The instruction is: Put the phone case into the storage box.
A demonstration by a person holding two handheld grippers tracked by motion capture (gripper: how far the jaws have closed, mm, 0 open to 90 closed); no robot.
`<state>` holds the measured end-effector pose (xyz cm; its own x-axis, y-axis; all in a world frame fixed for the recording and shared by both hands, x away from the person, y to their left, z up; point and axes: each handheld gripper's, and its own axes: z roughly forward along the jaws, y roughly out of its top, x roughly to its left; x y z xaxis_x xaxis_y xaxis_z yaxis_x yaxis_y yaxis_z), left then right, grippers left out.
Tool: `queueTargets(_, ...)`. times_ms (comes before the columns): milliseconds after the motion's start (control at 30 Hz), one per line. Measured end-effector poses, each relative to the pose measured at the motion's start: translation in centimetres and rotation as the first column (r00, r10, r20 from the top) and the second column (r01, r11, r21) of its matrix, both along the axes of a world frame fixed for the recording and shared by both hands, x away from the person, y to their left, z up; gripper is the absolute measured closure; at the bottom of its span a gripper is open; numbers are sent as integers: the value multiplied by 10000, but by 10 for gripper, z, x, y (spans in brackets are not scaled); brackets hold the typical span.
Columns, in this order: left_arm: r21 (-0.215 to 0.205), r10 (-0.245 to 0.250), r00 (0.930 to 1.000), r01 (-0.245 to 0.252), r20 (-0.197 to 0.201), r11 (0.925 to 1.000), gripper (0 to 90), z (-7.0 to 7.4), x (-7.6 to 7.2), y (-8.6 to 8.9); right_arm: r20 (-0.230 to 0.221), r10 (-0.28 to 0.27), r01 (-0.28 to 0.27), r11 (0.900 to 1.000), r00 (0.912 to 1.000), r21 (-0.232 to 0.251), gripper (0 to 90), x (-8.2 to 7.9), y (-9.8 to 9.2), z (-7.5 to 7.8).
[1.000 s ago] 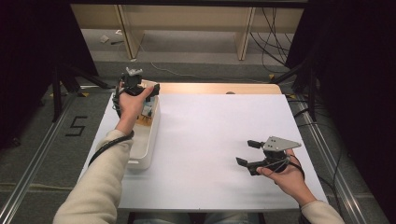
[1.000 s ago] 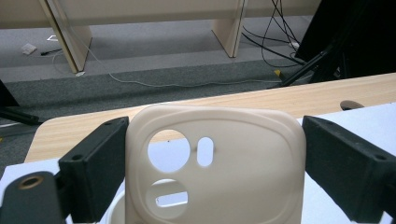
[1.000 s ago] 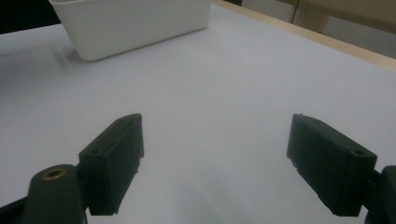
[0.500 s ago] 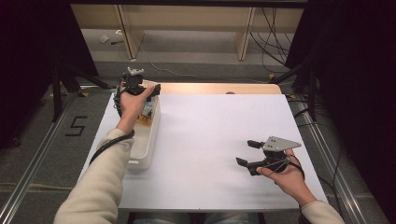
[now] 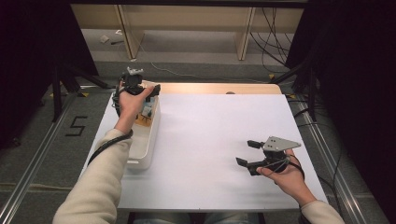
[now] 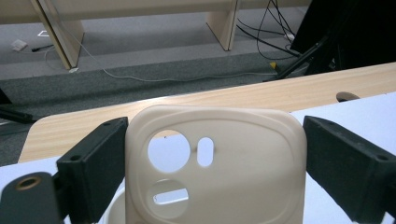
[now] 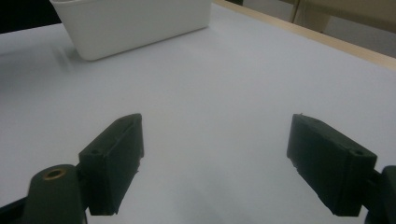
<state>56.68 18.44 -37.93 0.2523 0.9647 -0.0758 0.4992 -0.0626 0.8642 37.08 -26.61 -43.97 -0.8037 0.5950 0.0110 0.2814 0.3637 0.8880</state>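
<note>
The phone case (image 6: 215,168) is light, bendy and slick; your left gripper (image 6: 215,163), jaws just easing apart, brackets its edges. Right gripper (image 7: 215,163) gapes wide, idle.

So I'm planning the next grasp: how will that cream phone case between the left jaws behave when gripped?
The phone case looks like a thin moulded shell, so probably light and somewhat bendy under squeeze. Its smooth matte surface and rounded corners might slip in the left gripper. The camera cut-outs may weaken that end.
</note>
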Motion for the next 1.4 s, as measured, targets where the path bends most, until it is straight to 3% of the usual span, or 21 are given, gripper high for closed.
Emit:
queueTargets(400,133,128,9989,-122,-451,9998,98,13,-5,2,-13,-11,11,10000,10000,-7,197,0,1,0)
queueTargets(633,288,43,9996,-34,-293,9996,100,12,-12,1,-4,-11,11,10000,10000,10,197,0,1,0)
queueTargets(900,26,217,9982,-216,-559,9998,100,1,-7,4,-14,2,-2,10000,10000,-8,197,0,1,0)
queueTargets(1400,102,423,9954,-416,-860,9991,100,-12,6,2,-30,16,-16,10000,10000,-4,197,0,1,-1)
